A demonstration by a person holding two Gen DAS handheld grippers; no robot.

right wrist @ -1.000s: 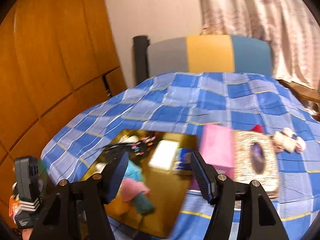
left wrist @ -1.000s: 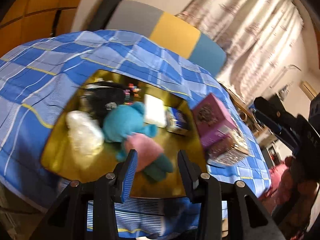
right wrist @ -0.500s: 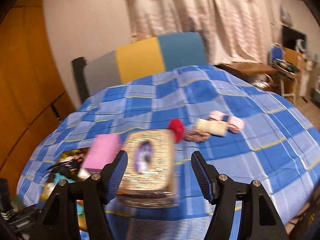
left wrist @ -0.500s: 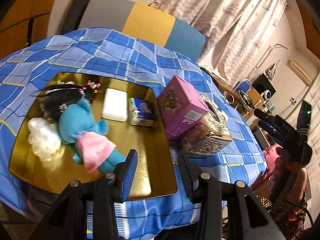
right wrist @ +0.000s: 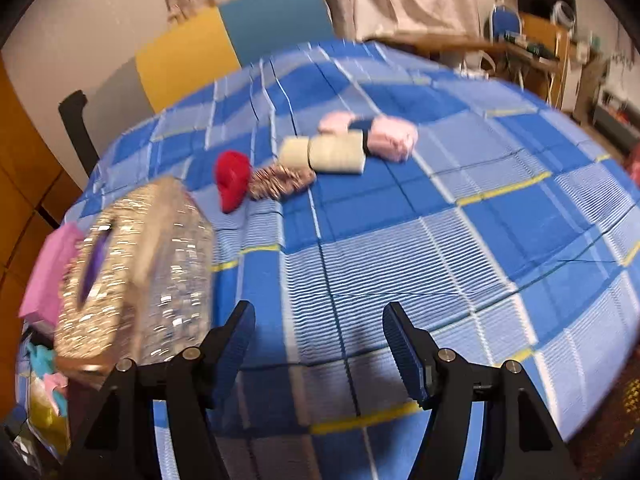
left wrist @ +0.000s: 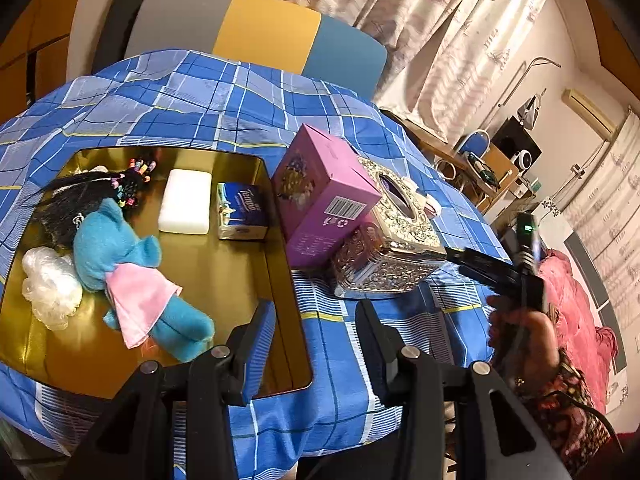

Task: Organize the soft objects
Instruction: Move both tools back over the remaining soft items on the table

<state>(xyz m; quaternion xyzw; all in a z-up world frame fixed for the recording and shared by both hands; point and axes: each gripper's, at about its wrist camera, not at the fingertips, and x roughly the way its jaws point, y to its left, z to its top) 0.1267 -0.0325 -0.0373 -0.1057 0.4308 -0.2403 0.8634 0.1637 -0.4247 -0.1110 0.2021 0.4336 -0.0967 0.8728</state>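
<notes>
My left gripper [left wrist: 316, 328] and right gripper [right wrist: 320, 340] both hover spread wide, empty, at the tabletop's [right wrist: 400, 248] near edge. Soft rolls [right wrist: 340, 152] lie toward its far edge, bare cloth between; the tray [left wrist: 288, 280] sits left.

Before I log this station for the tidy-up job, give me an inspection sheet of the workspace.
Surface: blue checked cloth.
Job's things: blue plush doll, white fluffy piece and black hair piece lie in the gold tray; red piece, patterned scrunchie, beige roll and pink roll lie loose on the cloth.
Clutter: purple box leans on the silver tissue box; white pad, tissue pack.
Grippers: left gripper and right gripper, jaws open, empty.
Cables: nothing seen.
Surroundings: chair, curtains.
</notes>
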